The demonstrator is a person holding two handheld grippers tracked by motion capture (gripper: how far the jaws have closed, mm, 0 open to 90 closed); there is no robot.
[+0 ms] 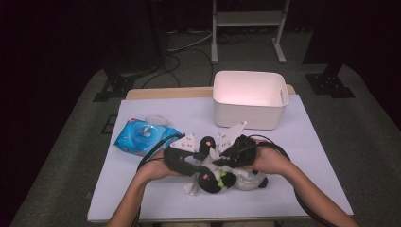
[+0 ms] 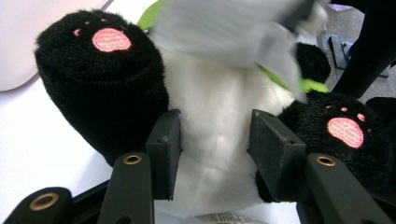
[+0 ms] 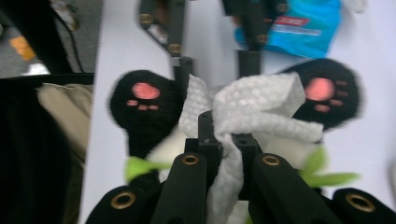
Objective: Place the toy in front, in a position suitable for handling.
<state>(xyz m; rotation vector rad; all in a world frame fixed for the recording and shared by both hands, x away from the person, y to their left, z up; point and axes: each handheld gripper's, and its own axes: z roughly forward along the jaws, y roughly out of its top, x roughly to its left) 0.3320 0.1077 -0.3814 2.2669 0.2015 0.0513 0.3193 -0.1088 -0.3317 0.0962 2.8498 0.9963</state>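
High view: plush panda (image 1: 215, 177) lies on the table (image 1: 142, 189) at 6 o'clock, both grippers on it. White bin (image 1: 249, 98) at 1 o'clock, blue wipes pack (image 1: 142, 137) at 9 o'clock.

Left gripper view: left gripper (image 2: 215, 140) clamps the panda's white belly between the two black feet, pads pressed into the fur.

Right gripper view: right gripper (image 3: 225, 140) pinches a white wipe (image 3: 261, 105) shut, the sheet draped over the belly.

Step judged: wiping the toy. Next: drag the wipe across the fur while the left holds firm.
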